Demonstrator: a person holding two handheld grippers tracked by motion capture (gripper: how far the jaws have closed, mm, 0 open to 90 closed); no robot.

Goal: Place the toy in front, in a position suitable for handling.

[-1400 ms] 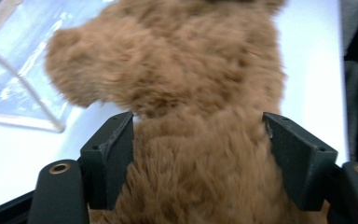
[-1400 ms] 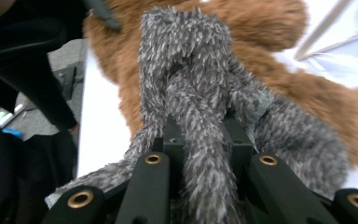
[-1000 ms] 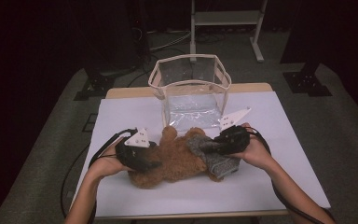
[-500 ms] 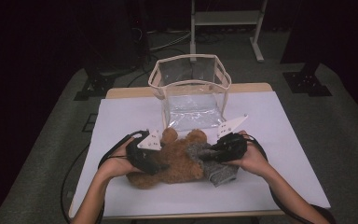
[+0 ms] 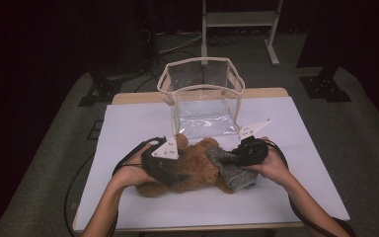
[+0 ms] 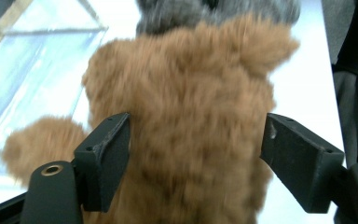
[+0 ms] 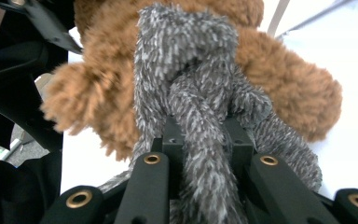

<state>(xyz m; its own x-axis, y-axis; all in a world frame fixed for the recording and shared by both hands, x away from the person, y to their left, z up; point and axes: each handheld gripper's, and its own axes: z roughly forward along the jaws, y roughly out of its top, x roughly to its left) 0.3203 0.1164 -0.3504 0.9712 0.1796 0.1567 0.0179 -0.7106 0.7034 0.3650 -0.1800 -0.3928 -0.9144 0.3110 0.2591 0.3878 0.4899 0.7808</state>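
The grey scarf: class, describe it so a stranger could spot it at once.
On the white table, before the clear bag, lies a brown teddy. The grey scarf is knotted on it, pinched by the right gripper: the one speckled grey thing there.

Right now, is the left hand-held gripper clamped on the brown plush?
No: the left hand-held gripper straddles the brown plush, its right jaw standing clear of the fur.

High view: white worktop (image 5: pixel 301 163) brightly lit from above, surroundings falling to near black; picture soft, slightly grainy. Faint glare on the clear bag (image 5: pixel 202 106). Short shadows under the brown plush toy (image 5: pixel 192 165). Left gripper view: fur smeared by motion blur, background overexposed. Right gripper view: grey scarf (image 7: pixel 191 93) sharp, edges softer, white background blown out.
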